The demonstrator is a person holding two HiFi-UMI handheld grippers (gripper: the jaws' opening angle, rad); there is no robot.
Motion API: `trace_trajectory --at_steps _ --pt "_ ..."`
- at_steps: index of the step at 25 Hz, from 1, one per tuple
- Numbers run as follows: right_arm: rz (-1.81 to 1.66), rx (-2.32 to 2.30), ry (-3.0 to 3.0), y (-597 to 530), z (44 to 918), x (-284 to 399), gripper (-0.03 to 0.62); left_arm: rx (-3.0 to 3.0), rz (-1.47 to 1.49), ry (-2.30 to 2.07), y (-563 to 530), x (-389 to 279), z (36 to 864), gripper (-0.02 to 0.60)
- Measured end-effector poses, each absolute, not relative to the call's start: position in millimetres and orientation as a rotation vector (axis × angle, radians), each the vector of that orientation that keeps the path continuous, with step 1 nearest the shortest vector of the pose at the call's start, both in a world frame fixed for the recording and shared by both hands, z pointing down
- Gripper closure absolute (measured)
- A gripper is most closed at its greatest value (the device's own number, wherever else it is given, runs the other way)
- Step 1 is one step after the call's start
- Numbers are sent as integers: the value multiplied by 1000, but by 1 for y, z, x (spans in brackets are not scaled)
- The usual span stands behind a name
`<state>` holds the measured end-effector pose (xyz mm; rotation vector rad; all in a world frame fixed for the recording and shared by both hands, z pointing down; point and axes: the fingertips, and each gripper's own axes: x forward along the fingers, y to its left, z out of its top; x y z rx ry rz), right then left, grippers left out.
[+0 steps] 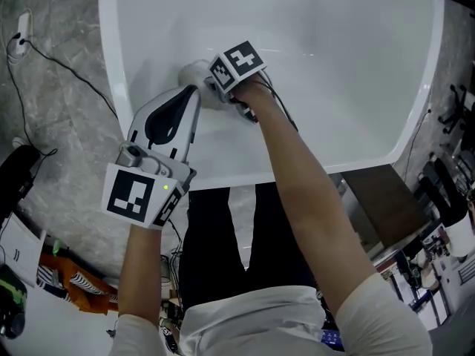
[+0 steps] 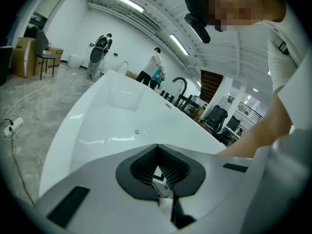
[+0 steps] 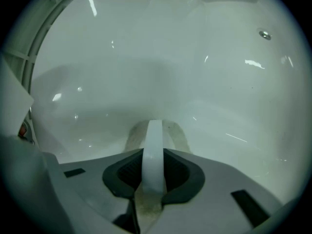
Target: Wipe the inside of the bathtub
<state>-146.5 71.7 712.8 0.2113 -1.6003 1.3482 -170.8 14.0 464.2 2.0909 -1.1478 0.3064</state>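
Right hand-held gripper [image 3: 152, 167] is clamped on a white wiping pad [image 3: 154, 130]. The pad is pressed against the bathtub [image 1: 341, 65] inner wall, just ahead of the jaws and below the rim. Left hand-held gripper [image 2: 157, 154] has its jaws together with nothing between them. It sits over the tub rim just beside the right one, pointing into the tub. Small metal fitting [image 3: 264, 34] is on the wall well ahead of the right jaws.

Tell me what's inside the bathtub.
The right claw, shut on a white scrubber, presses it against the bathtub wall. A small metal fitting shows farther along. The surface under the scrubber is covered.
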Motion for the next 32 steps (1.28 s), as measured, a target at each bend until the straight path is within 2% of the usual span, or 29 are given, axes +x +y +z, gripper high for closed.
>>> trace_trajectory --at_steps 13,32 --pt "1352 264 -1566 62 728 -129 499 2068 370 -1154 11 -167 485 575" --pt "1345 333 -1545 52 731 -70 499 1870 571 -1131 12 -143 566 575"
